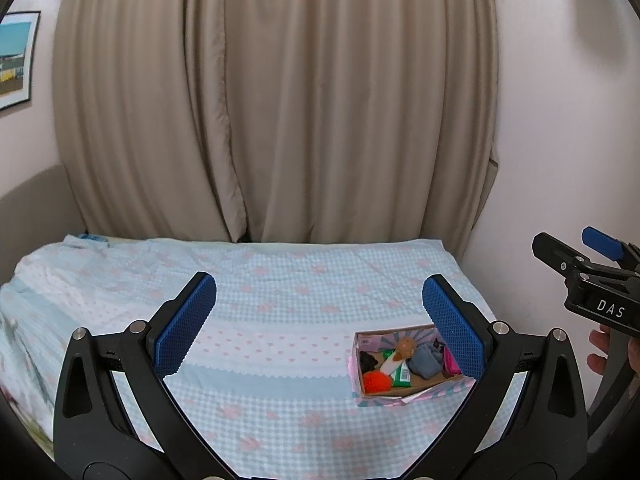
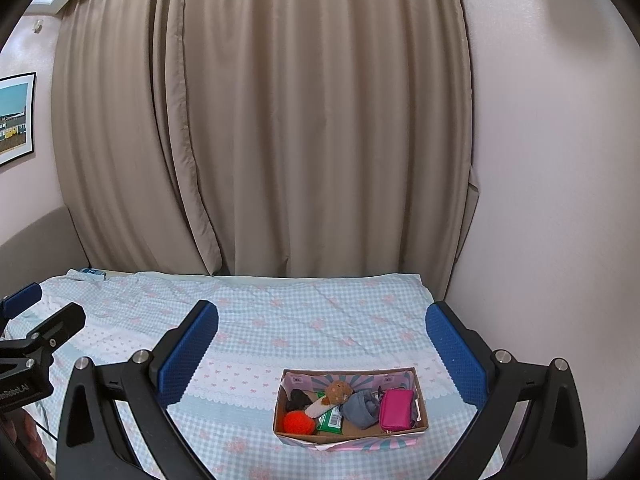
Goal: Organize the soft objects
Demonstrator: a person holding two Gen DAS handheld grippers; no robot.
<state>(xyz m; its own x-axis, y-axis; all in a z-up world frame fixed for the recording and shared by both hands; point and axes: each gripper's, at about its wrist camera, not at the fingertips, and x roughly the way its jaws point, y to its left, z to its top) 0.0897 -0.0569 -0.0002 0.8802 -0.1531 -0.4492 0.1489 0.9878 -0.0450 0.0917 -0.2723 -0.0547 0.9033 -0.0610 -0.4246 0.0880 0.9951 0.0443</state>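
Observation:
An open cardboard box (image 2: 350, 438) (image 1: 396, 398) sits on the bed, holding an orange pompom (image 2: 299, 422), a small brown plush figure (image 2: 334, 394), a green packet (image 2: 331, 420), a grey cloth bundle (image 2: 360, 408), a black soft item (image 2: 299, 399) and a pink pouch (image 2: 396, 408). My left gripper (image 1: 320, 316) is open and empty, raised above the bed left of the box. My right gripper (image 2: 322, 346) is open and empty, raised above and behind the box. Each gripper shows at the edge of the other's view.
The bed (image 2: 280, 320) has a blue checked cover with pink flowers. Beige curtains (image 2: 260, 120) hang behind it. A wall (image 2: 560, 200) runs along the bed's right side. A framed picture (image 2: 14, 118) hangs at the left.

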